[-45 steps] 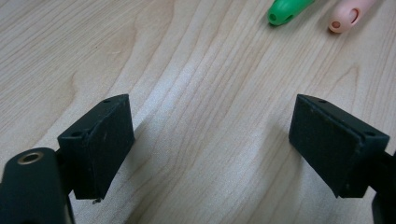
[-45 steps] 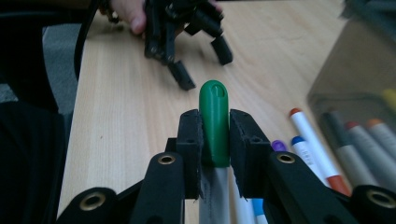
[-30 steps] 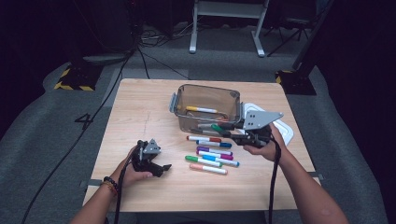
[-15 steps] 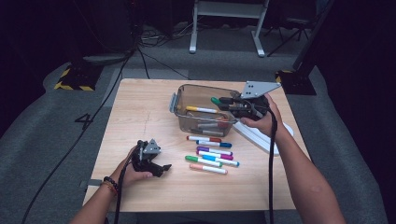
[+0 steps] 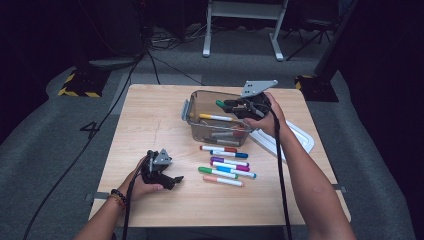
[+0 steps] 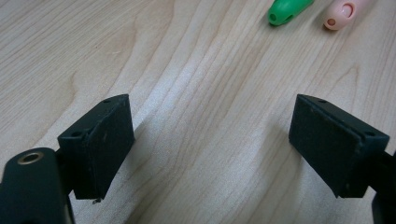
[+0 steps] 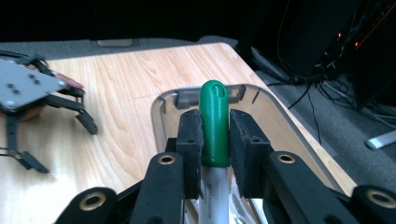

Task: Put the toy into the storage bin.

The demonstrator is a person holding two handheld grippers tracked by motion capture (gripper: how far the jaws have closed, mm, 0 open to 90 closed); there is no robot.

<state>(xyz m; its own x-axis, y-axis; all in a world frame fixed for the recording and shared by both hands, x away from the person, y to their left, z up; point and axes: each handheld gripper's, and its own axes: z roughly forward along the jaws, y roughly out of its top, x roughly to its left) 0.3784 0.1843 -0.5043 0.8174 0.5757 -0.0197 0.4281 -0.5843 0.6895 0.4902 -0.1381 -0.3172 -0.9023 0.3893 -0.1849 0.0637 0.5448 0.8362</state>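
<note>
- Right tongs point(image 7: 215, 140) clamp a green-capped marker point(image 7: 215, 126) over the clear bin point(image 5: 192, 112).
- Left tongs point(image 6: 210, 144) stand apart, empty, apparently resting on the desk point(image 5: 150, 115).

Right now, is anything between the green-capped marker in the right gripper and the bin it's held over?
Nothing visible. The right gripper holds the marker above the open bin; a few markers already lie inside.

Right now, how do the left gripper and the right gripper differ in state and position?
The left gripper is open with nothing between its pads, low over the bare wooden table. The right gripper is shut on a green-capped marker, held above the clear plastic bin. Both have black pads and a grey plate on top.
</note>
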